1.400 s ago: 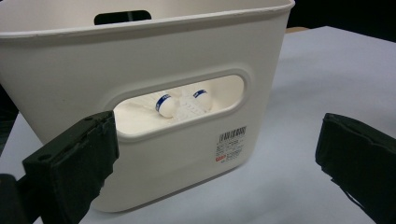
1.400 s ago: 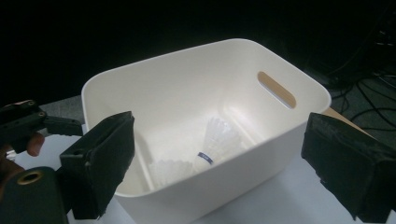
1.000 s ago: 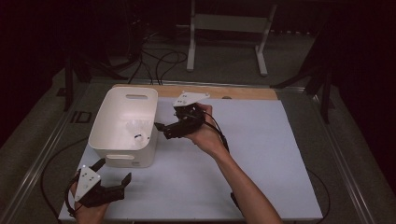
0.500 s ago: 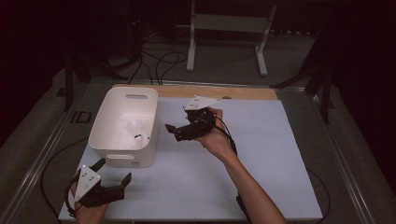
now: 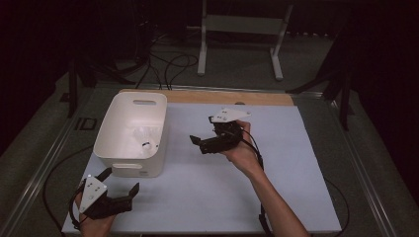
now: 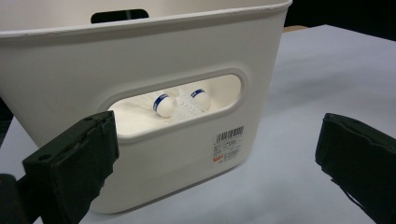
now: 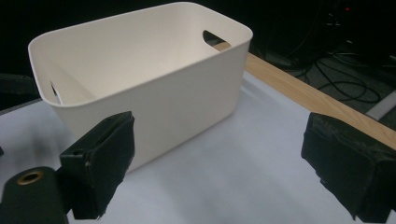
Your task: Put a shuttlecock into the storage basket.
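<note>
My right hand-held gripper (image 5: 202, 144) hangs above the surface (image 5: 296, 163), jaws spread and empty, pointing toward the white bin (image 5: 129, 134) a little way off. My left hand-held gripper (image 5: 118, 190), also spread and empty, sits just in front of the bin's near wall. Through its handle slot I see two white shuttlecocks (image 6: 180, 102) with blue bands lying inside.
</note>
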`<move>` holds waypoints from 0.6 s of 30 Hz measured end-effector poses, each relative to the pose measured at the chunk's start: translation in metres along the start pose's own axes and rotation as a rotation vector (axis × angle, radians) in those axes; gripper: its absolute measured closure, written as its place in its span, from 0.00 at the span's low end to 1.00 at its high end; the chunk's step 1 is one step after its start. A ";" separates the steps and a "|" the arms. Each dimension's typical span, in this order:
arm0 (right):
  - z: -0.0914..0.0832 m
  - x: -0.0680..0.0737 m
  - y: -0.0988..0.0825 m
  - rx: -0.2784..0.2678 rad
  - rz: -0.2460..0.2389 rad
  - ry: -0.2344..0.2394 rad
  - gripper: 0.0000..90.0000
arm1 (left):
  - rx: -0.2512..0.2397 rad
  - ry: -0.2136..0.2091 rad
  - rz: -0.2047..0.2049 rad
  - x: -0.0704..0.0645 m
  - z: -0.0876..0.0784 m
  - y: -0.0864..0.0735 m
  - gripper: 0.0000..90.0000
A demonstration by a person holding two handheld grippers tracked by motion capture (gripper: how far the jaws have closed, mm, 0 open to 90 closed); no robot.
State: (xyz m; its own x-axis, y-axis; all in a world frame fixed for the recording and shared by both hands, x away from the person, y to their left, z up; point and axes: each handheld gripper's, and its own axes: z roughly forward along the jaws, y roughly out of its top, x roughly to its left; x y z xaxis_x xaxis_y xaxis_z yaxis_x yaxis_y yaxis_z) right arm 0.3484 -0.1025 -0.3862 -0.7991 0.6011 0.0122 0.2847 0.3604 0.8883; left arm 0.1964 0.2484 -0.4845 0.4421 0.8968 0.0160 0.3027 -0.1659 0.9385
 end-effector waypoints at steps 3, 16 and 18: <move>-0.006 -0.001 -0.006 -0.002 0.006 -0.009 0.10 | 0.001 0.000 0.000 0.000 0.000 0.000 0.00; -0.026 -0.007 -0.032 -0.005 0.022 -0.056 0.10 | 0.003 0.001 0.000 0.000 0.000 0.000 0.00; -0.029 -0.009 -0.036 -0.008 0.028 -0.060 0.10 | 0.002 0.000 0.001 -0.001 0.000 0.000 0.00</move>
State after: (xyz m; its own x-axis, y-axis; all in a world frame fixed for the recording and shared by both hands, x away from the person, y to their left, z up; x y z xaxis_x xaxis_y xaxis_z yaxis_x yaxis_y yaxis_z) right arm 0.3300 -0.1417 -0.4046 -0.7579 0.6523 0.0096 0.3018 0.3376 0.8916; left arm 0.1964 0.2477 -0.4844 0.4421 0.8968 0.0166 0.3044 -0.1674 0.9377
